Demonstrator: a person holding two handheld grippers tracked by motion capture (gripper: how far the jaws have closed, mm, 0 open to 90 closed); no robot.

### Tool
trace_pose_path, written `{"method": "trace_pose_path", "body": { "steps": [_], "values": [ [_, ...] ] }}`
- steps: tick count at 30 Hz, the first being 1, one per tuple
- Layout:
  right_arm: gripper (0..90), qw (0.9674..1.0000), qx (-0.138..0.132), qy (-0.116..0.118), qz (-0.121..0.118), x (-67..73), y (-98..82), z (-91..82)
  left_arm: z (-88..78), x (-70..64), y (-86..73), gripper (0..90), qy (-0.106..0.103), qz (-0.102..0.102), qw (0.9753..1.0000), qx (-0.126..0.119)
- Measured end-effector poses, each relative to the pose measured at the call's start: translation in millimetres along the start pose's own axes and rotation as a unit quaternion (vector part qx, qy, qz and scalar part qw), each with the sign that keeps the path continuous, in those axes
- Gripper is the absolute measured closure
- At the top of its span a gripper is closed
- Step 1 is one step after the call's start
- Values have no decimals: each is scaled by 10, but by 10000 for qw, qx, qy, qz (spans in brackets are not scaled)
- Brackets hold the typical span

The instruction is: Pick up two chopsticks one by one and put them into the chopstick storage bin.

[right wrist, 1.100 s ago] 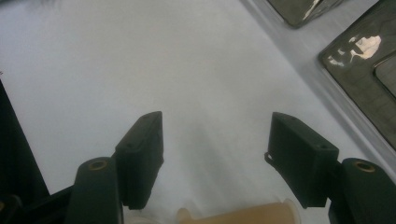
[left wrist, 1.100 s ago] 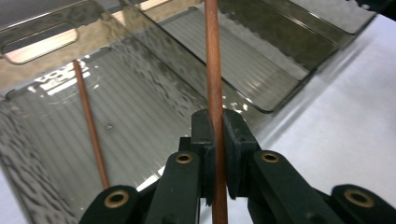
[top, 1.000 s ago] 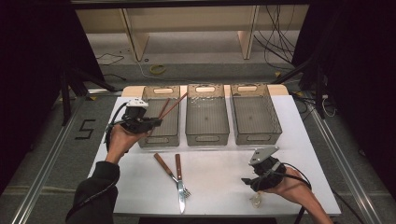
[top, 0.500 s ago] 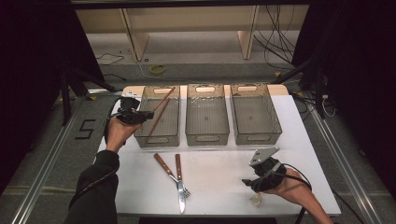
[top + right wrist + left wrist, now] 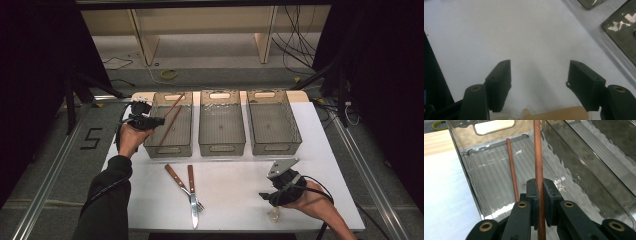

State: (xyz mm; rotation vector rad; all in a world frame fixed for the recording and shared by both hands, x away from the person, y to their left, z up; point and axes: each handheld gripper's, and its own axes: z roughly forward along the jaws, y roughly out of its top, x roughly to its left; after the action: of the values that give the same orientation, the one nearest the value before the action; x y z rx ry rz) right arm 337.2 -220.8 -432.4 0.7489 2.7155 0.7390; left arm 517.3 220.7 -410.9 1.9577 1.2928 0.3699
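Observation:
My left gripper (image 5: 158, 121) hovers at the left bin (image 5: 186, 148) and is shut on a reddish-brown chopstick (image 5: 538, 150) that runs straight out between its jaws (image 5: 539, 187) along the bin. A second chopstick (image 5: 512, 167) lies on that bin's floor to the left of the held one. My right gripper (image 5: 265, 196) rests low at the table's front right, open (image 5: 539, 72), with bare white tabletop between its fingers. A small pale, partly tan object (image 5: 559, 114) lies just below the jaws, too close to make out.
A middle bin (image 5: 221, 148) and a right bin (image 5: 272, 146), both clear plastic, stand in a row with the left one. A wooden-handled knife (image 5: 176, 176) and fork (image 5: 191, 175) lie on the white table (image 5: 235, 175) in front of them.
The left hand has shifted slightly with the chopstick, whose far end has swung from near the middle bin to over the left bin. The right gripper has stayed put.

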Motion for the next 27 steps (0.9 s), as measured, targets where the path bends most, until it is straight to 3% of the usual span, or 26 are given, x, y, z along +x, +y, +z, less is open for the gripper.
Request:
{"method": "trace_pose_path", "body": {
  "steps": [5, 6, 8, 12, 19, 27],
  "values": [
    [362, 10000, -14, 17, 0, -1, -3, -11, 82, 22, 34, 821, 70, -197, 9998, 46],
    [362, 10000, -21, 22, 16, -3, -5, -13, 104, 17, 36, 795, 75, -227, 9997, 91],
    [362, 10000, -43, 23, 26, -7, -8, -16, 121, 3, 39, 656, 112, -218, 9997, 81],
    [360, 10000, -50, 22, 35, -9, -13, -25, 82, -21, 41, 539, -76, -217, 9997, 46],
    [348, 9999, -81, -23, 144, -31, -27, -46, -136, -123, 33, 380, -260, -17, 9996, -149],
    [340, 9984, -115, -191, 521, -89, -45, -55, -420, -345, -142, 310, -466, 126, 9980, -411]
  ]
}}
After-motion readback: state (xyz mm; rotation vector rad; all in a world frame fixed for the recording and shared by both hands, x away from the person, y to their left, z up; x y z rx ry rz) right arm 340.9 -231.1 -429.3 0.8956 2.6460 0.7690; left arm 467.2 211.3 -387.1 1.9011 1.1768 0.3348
